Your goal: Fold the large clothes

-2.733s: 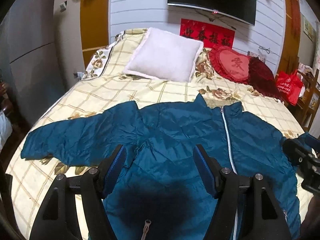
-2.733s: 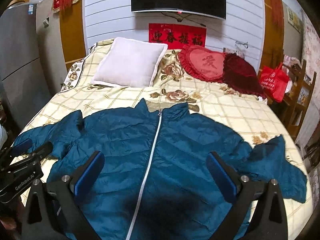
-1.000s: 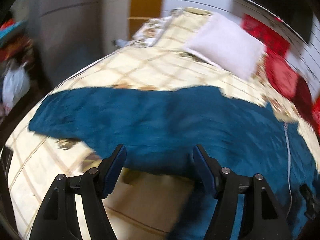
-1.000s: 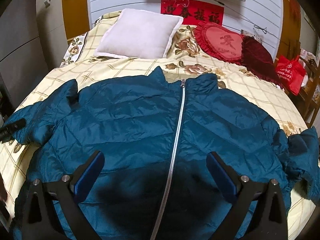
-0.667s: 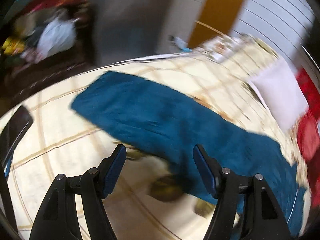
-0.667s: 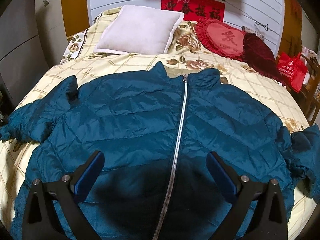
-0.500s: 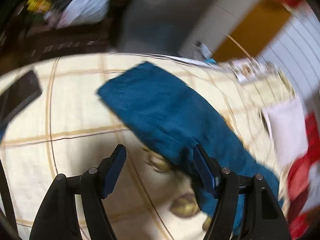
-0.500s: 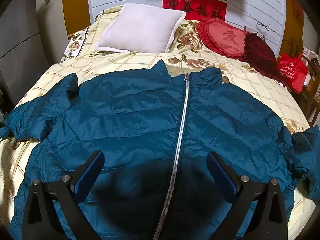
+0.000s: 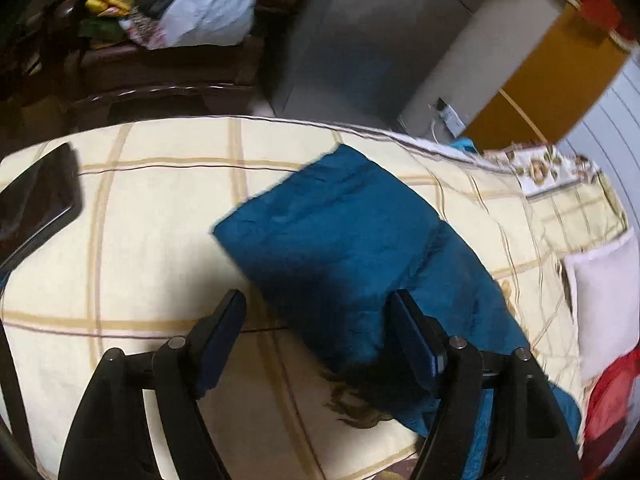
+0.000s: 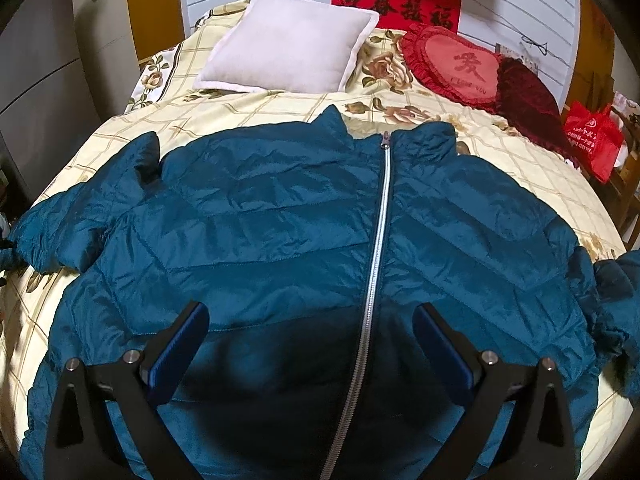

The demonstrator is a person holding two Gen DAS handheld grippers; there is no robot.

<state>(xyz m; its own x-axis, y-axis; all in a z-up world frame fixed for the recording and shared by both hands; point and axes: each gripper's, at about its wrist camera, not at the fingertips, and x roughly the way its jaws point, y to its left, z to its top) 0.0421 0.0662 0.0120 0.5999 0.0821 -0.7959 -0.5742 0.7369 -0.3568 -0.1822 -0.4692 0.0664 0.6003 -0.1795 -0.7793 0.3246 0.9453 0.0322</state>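
Left tool (image 9: pixel 316 332), fingers apart, hovers at the puffer jacket's sleeve cuff (image 9: pixel 312 216); pinch the cuff's 12 o'clock edge squarely. Right tool (image 10: pixel 312 344), also apart, waits over the zipper (image 10: pixel 376 248).

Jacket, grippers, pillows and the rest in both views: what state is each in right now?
Jacket: spread flat face up on the bed, unfolded.
Zipper: closed to the collar.
Sleeve: stretched out flat, not folded in.
Left gripper: open, over the sleeve.
Right gripper: open, holding nothing.
White pillow: propped at the headboard.
Red bag: upright beside the bed.
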